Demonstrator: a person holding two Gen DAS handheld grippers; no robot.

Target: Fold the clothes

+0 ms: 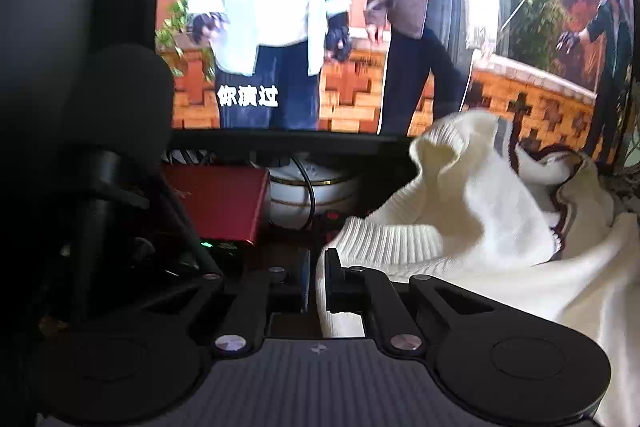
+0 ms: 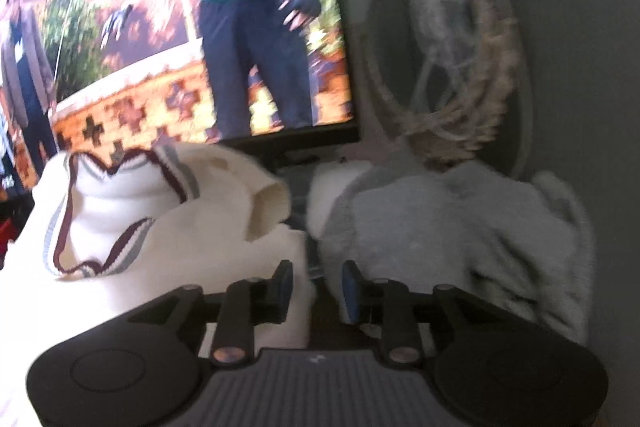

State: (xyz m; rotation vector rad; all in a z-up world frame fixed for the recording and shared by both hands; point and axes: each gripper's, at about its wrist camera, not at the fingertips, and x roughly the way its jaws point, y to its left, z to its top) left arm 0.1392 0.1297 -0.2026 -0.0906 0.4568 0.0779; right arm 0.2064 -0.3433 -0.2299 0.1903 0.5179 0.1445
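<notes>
A cream knit sweater [image 1: 480, 211] with a maroon and grey striped neckline is bunched up at the right of the left wrist view. My left gripper [image 1: 319, 279] is shut on the sweater's ribbed hem, and cloth fills the narrow gap between its fingers. In the right wrist view the same sweater [image 2: 132, 203] lies to the left, neckline facing up. My right gripper [image 2: 318, 287] stands open at the sweater's right edge. A fold of cream cloth lies against its left finger [image 2: 282, 287], but the blue pads are well apart.
A large TV screen [image 1: 360, 19] playing a video stands close behind. A black microphone [image 1: 120, 99], a red box [image 1: 220, 203] and a white pot [image 1: 304, 191] sit at the left. A grey fluffy garment [image 2: 448, 227] lies at the right, below a twig wreath [image 2: 448, 47].
</notes>
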